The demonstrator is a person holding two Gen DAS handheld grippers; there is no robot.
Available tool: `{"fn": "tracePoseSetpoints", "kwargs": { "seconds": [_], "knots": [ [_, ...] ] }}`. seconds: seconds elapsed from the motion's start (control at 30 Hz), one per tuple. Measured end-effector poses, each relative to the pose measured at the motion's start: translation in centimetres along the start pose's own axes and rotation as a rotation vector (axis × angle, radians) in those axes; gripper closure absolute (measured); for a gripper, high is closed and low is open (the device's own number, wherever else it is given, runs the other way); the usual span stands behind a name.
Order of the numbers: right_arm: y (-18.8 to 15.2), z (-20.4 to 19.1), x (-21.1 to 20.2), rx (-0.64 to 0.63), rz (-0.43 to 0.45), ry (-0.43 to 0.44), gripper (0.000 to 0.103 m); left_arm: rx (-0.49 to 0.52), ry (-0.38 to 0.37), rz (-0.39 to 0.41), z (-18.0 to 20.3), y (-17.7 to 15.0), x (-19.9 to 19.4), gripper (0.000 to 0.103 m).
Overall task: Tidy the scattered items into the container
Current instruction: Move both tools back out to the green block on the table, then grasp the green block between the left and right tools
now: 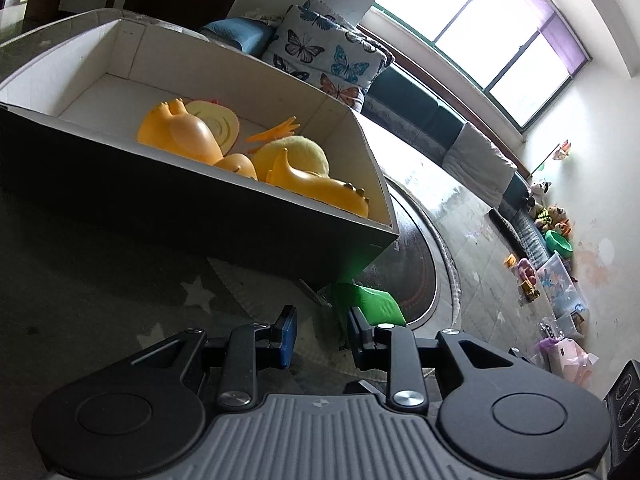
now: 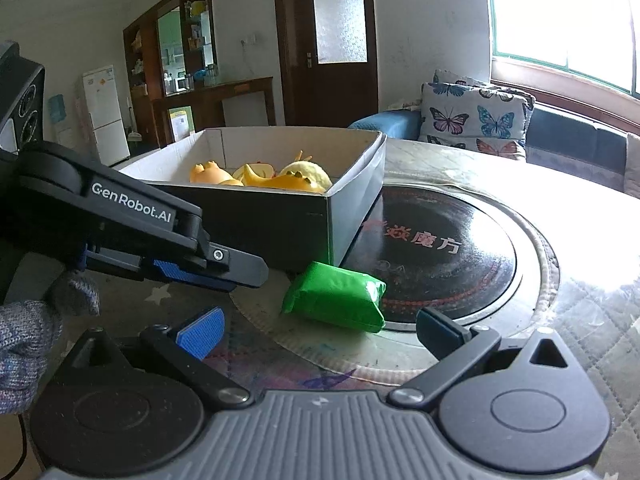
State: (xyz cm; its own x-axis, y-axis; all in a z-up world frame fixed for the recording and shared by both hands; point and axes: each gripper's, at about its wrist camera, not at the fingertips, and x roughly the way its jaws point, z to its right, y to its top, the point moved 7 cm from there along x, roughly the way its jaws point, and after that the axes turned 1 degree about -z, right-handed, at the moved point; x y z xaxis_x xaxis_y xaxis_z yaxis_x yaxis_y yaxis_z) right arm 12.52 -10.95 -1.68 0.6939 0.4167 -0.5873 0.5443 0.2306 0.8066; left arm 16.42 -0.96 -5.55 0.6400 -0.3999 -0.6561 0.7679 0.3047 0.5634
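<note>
A green wrapped packet [image 2: 336, 296] lies on the table beside the near corner of an open cardboard box [image 2: 280, 220]. The box holds several yellow and orange toys [image 2: 260, 178], seen from above in the left wrist view [image 1: 224, 148]. My right gripper [image 2: 320, 332] stands wide open just short of the packet, one finger to each side and neither touching it. My left gripper [image 1: 324, 334] is partly open with nothing between its pads; the packet [image 1: 372, 304] lies just beyond its right finger. From the right wrist view the left gripper [image 2: 244, 276] reaches in from the left, close to the packet.
A round black hotplate [image 2: 440, 248] is set into the table right of the box. A sofa with a butterfly cushion [image 2: 472, 120] stands behind the table. A hand in a grey knitted glove [image 2: 24, 340] is at the left. Toys and bags [image 1: 552, 272] line the far wall.
</note>
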Motion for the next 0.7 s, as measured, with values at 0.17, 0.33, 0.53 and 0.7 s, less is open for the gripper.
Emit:
{"fn": "tracePoseSetpoints", "kwargs": {
  "seconds": [0.17, 0.33, 0.53, 0.7],
  "knots": [
    [0.2, 0.2, 0.9, 0.030, -0.017, -0.009, 0.001, -0.001, -0.016, -0.028, 0.6, 0.3, 1.0, 0.072],
    [0.2, 0.1, 1.8, 0.029, -0.036, -0.005, 0.008, 0.024, -0.034, -0.061, 1.6, 0.7, 2.0, 0.071],
    [0.3, 0.2, 2.5, 0.035, -0.045, 0.001, 0.018, 0.047, -0.035, -0.091, 1.9, 0.9, 2.8, 0.070],
    [0.4, 0.0, 2.7, 0.028, -0.049, 0.009, 0.025, 0.045, -0.038, -0.103, 1.7, 1.0, 3.0, 0.069]
  ]
}}
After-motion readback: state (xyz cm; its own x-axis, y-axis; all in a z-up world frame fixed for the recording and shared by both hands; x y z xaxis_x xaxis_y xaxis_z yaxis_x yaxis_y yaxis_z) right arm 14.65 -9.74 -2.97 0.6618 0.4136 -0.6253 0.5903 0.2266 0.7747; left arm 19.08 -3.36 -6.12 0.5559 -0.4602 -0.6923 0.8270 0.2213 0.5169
